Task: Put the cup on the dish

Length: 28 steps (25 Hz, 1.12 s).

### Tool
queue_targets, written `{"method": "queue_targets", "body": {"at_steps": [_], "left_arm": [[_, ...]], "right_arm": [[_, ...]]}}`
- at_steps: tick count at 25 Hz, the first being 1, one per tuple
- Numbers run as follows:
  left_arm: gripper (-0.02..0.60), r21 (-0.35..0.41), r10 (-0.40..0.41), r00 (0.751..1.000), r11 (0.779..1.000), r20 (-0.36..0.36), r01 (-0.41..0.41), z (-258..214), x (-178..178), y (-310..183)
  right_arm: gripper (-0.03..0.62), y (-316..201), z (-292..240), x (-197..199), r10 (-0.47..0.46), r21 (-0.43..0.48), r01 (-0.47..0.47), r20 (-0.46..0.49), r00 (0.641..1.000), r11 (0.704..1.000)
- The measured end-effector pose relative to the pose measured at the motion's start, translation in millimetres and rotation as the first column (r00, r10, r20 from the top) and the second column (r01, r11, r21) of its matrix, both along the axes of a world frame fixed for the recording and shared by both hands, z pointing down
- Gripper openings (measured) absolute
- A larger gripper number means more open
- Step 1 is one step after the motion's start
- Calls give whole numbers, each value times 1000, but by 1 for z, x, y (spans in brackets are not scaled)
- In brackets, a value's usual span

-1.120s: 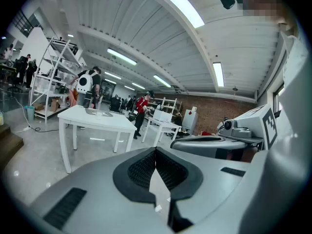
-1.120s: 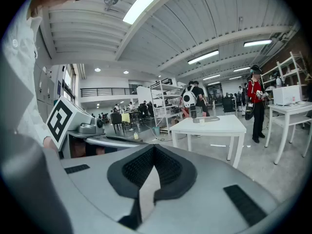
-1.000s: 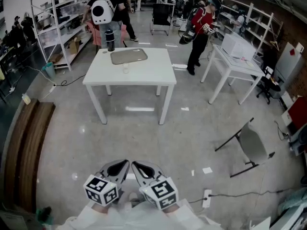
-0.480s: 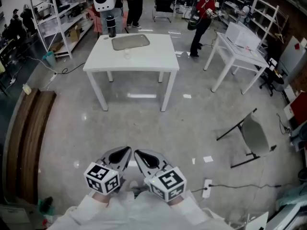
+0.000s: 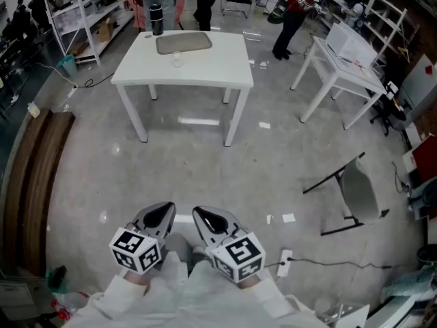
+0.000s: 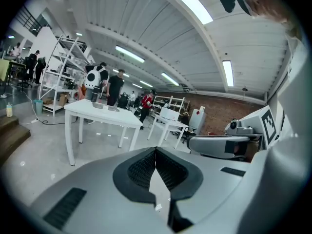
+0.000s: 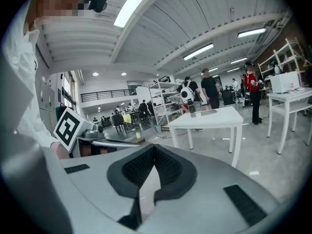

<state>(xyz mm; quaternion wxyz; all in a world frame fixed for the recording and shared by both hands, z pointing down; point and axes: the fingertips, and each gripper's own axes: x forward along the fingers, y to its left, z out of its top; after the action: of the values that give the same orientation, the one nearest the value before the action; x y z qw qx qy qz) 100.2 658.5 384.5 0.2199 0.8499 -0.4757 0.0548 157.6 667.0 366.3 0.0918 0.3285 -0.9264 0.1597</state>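
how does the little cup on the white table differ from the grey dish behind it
The small pale cup is tiny and stands upright; the grey rounded-rectangle dish is wide and lies flat. The cup sits on bare tabletop on the side nearer the camera, not on the dish; the dish lies farther back, closer to the dark bottle. Both rest on the white rectangular table.

Small clear cup (image 5: 177, 59) stands just beside the grey rectangular dish (image 5: 183, 43).
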Motion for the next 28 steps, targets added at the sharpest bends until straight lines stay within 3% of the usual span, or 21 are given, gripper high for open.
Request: {"method": "queue_targets", "body": {"at_steps": [8,15,28], "left_arm": [[8,-38,25,1000,999,18,-24,14,-5,-39],[8,-28,18,1000,999,-7,-18,15,-28,-126],[8,56,117,993,991,12,-118,-24,-105,-312]], "right_arm": [[12,-46,14,6,13,-33,-14,-25,1000,999],[12,-135,15,-6,79,-24,-78,10,997,997],[12,-324,-24,-114,73,67,-74,18,997,995]]}}
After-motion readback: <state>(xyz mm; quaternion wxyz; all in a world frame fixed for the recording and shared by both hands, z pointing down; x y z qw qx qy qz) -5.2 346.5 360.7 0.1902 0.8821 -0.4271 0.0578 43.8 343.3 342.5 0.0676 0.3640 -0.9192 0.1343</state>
